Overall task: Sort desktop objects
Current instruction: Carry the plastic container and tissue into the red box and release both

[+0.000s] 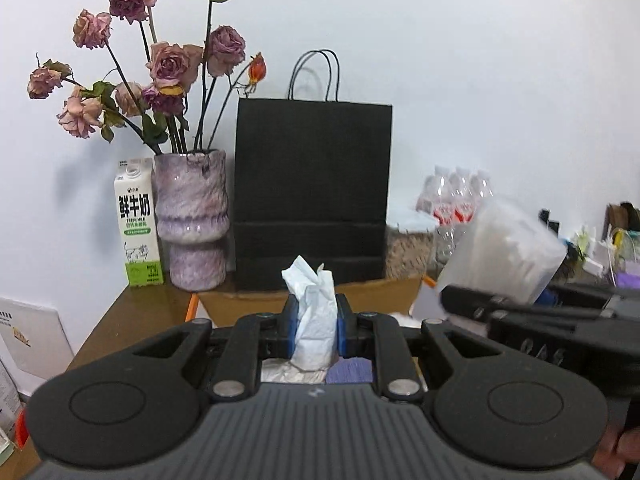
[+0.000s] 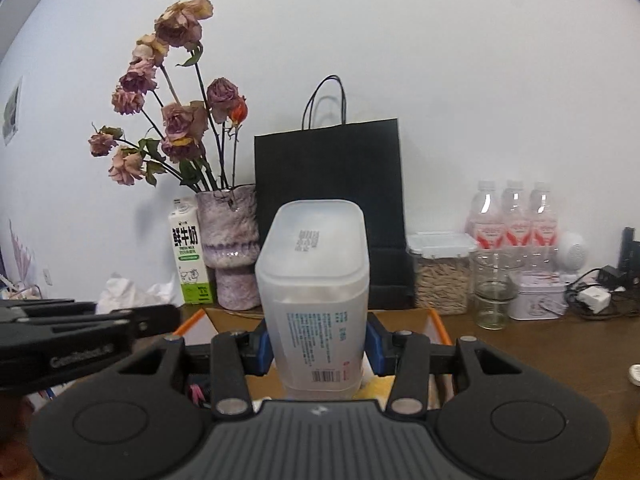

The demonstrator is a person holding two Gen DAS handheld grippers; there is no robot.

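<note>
- The left gripper (image 1: 314, 330) is clenched on a crumpled white tissue (image 1: 312, 312), held at lower centre of its view above the cardboard box (image 1: 384, 286).
- The right gripper (image 2: 318, 346) grasps a translucent plastic container (image 2: 316, 292), centre frame, above the same box.
- Judged step: carrying both items to their sorting places; next, each needs lowering and releasing.

Against the white wall stands a black paper bag (image 2: 328, 184) with looped handles. Just left of it, a mottled purple vase (image 2: 232, 248) holds dried roses (image 2: 180, 120), and a milk carton (image 2: 189, 252) stands beside the vase. To the right sit a grain-filled jar (image 2: 440, 276), three water bottles (image 2: 514, 216) and an empty glass (image 2: 491, 292).
</note>
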